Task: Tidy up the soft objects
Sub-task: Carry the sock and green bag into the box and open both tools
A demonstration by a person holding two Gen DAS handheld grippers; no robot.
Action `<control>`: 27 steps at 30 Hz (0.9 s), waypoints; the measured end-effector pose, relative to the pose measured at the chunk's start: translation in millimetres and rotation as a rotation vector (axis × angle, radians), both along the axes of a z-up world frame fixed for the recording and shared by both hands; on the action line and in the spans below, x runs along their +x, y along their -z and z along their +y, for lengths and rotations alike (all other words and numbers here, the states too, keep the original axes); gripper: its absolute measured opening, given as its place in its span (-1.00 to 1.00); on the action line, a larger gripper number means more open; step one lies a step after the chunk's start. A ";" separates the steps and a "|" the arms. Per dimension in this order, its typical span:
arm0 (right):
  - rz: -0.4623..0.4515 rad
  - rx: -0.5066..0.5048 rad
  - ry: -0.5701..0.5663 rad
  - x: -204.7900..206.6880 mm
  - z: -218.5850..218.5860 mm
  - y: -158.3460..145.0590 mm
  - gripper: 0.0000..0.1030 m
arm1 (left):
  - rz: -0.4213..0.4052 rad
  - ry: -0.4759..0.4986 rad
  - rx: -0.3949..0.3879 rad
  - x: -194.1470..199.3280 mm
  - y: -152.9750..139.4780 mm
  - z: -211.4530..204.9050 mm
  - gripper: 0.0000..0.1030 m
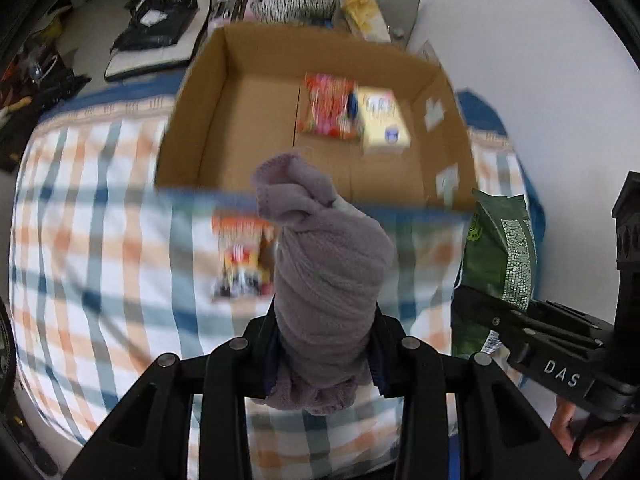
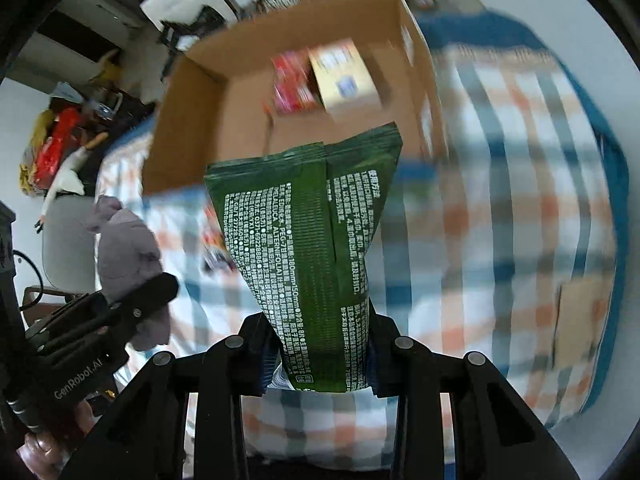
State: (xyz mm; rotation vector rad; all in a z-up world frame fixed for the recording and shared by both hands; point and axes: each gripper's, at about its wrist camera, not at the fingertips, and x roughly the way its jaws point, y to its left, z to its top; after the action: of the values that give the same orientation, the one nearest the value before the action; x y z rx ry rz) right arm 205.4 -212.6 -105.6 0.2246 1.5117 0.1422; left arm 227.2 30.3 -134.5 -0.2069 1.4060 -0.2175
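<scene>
Holding a rolled grey cloth point(image 1: 320, 264) in my left tool point(image 1: 322, 344), jaws narrowed tight on its lower part, cloth sticking up and forward past the fingertips. The cloth is off the bed point(image 1: 100, 240), in the air in front of the box point(image 1: 192, 120). My right tool point(image 2: 320, 344) is clamped on the bottom end of a green pack point(image 2: 308, 240), white print side to the camera, pack standing up out of the jaws and tilted a bit. It too is lifted clear of the bed, its top edge overlapping the near wall of the box in the right wrist view.

Box is open cardboard, sitting on the checked bedcover. Inside, toward the far right corner, a red packet point(image 1: 330, 106) and a yellow carton point(image 1: 382, 120) lie side by side, touching. The rest of the box floor is bare cardboard.

On the bed just in front of the box, an orange snack bag point(image 1: 242, 258) lies flat, partly hidden behind the cloth; blurred, can't read it.

The two tools are near each other, left one beside the right; each shows at the edge of the other's view. In the left wrist view the green pack shows at the right, by the box's near right corner.

Background is motion-blurred in both views.
</scene>
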 end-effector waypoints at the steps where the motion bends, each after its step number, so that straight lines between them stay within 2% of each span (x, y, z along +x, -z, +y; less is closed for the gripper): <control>1: -0.016 -0.002 0.000 13.2 5.3 -5.6 -0.29 | -0.013 -0.001 -0.001 14.4 -6.7 2.2 -0.37; 2: -0.035 -0.012 -0.002 27.0 7.6 -13.0 -0.29 | -0.018 -0.007 0.000 26.1 -1.2 -15.5 -0.37; 3: -0.044 -0.019 0.002 46.4 15.1 -7.6 -0.29 | -0.019 -0.013 0.004 41.5 1.5 -18.3 -0.37; 8: -0.035 -0.037 0.019 98.8 38.5 16.3 -0.29 | 0.022 -0.044 0.001 109.0 15.5 -11.6 -0.37; 10: -0.011 -0.039 0.036 120.8 38.0 32.1 -0.29 | 0.044 -0.047 0.011 129.7 24.9 -9.5 -0.37; 13: 0.049 -0.024 0.048 147.9 34.4 74.6 -0.29 | 0.084 -0.053 0.030 159.1 46.7 -6.1 -0.37; 18: 0.121 -0.017 0.043 165.5 43.3 119.5 -0.29 | 0.152 -0.054 0.055 192.4 83.4 -2.2 -0.37; 27: 0.191 -0.026 0.016 190.2 75.8 169.8 -0.29 | 0.229 -0.018 0.081 234.6 128.7 -7.9 -0.32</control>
State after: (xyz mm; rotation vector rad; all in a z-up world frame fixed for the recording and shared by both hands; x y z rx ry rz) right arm 395.6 -136.8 -275.3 0.2347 1.7003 0.0902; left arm 461.7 22.4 -263.2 -0.1818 1.6359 -0.1238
